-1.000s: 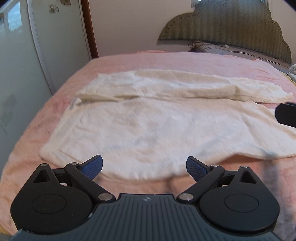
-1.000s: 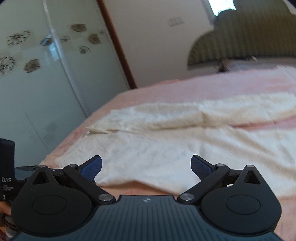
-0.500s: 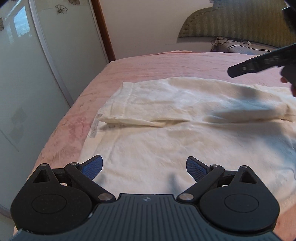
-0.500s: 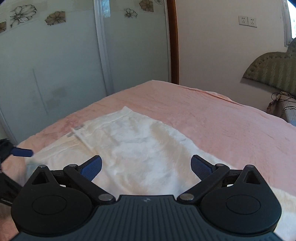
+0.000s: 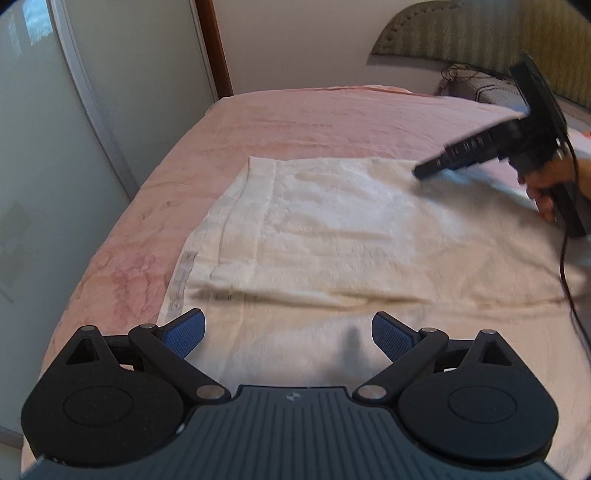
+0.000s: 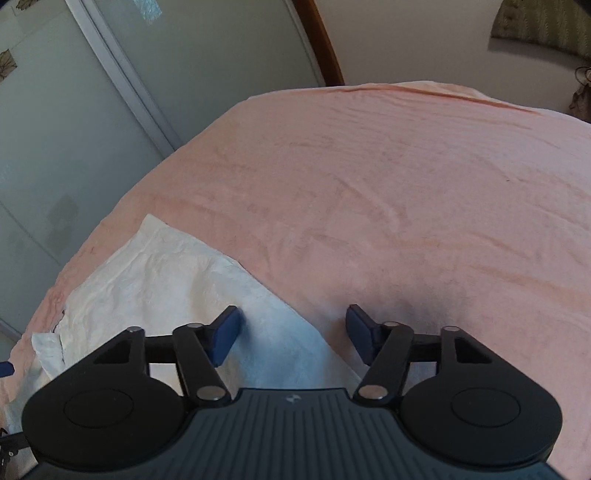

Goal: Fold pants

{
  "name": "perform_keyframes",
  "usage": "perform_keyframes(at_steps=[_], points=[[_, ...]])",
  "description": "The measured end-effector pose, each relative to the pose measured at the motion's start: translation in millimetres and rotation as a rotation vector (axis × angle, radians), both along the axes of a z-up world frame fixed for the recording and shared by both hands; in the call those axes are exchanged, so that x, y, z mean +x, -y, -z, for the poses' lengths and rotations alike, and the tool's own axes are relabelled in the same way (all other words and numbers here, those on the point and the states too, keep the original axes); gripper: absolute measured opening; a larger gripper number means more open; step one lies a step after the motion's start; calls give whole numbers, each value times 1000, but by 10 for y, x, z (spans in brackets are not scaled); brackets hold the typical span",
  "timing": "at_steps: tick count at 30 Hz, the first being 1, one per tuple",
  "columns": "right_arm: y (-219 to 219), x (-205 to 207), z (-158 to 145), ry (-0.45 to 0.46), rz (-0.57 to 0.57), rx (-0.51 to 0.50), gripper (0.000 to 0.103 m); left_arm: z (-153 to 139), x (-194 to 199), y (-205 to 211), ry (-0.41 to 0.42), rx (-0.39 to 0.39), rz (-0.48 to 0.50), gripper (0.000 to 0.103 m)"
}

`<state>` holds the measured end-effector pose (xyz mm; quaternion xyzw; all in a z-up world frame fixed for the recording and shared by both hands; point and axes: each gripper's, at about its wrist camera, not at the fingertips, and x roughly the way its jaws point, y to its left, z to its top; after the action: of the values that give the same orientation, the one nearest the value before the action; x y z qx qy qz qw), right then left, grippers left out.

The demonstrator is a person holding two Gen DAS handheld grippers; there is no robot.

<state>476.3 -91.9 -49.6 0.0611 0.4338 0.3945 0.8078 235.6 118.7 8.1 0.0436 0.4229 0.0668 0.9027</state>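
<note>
Cream pants [image 5: 332, 229] lie flat on the pink bed sheet [image 5: 314, 110], waistband at the left, one leg folded over the other. My left gripper [image 5: 288, 334] hangs open just above the near edge by the waistband, nothing between its fingers. In the left wrist view a hand [image 5: 546, 184] holds my right gripper [image 5: 424, 172] low over the far edge of the pants. The right wrist view shows the right gripper [image 6: 293, 332] with its jaws closing. The far edge of the pants [image 6: 166, 280] runs between them, and the pads stand apart from the cloth.
Frosted sliding doors [image 5: 74, 110] stand close along the bed's left side. A padded headboard [image 5: 480, 33] and a grey bundle with cords [image 5: 491, 92] are at the back right. A black cable [image 5: 565, 258] trails from the right gripper across the pants.
Both grippers have swept left toward the waistband end. The right gripper swung over to the far edge of the pants and dropped lower, and its jaws have narrowed. The left gripper stays open.
</note>
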Motion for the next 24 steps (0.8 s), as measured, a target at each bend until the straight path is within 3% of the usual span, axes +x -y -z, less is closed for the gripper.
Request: perform_keyframes(at_steps=[3, 4, 7, 12, 16, 18, 19, 21, 22, 23, 24], points=[[-123, -160, -66, 98, -77, -52, 20, -32, 263, -83, 16, -52, -21, 99], [-150, -262, -112, 146, -93, -72, 18, -41, 356, -119, 25, -69, -36, 99], [-257, -699, -310, 383, -128, -171, 13, -77, 628, -284, 56, -183, -92, 98], [-475, -1714, -493, 755, -310, -334, 10, -129, 897, -680, 137, -552, -162, 98], [-534, -2249, -381, 899, -420, -417, 10, 1, 1129, -912, 113, -757, -261, 98], [-528, -2384, -311, 917, -455, -437, 10, 68, 1221, -994, 96, -783, -316, 93], [-510, -2405, -295, 908, -452, -429, 10, 93, 1246, -1024, 86, -780, -343, 84], [-459, -2436, -271, 892, -448, -419, 9, 119, 1251, -1051, 58, -782, -337, 50], [-446, -2460, -258, 897, -446, -418, 9, 127, 1215, -1044, 43, -784, -331, 20], [-450, -2474, -260, 899, -441, -421, 9, 120, 1154, -1034, 34, -773, -330, 6], [-446, -2498, -258, 901, -436, -423, 9, 86, 1054, -1018, 46, -740, -328, 4]])
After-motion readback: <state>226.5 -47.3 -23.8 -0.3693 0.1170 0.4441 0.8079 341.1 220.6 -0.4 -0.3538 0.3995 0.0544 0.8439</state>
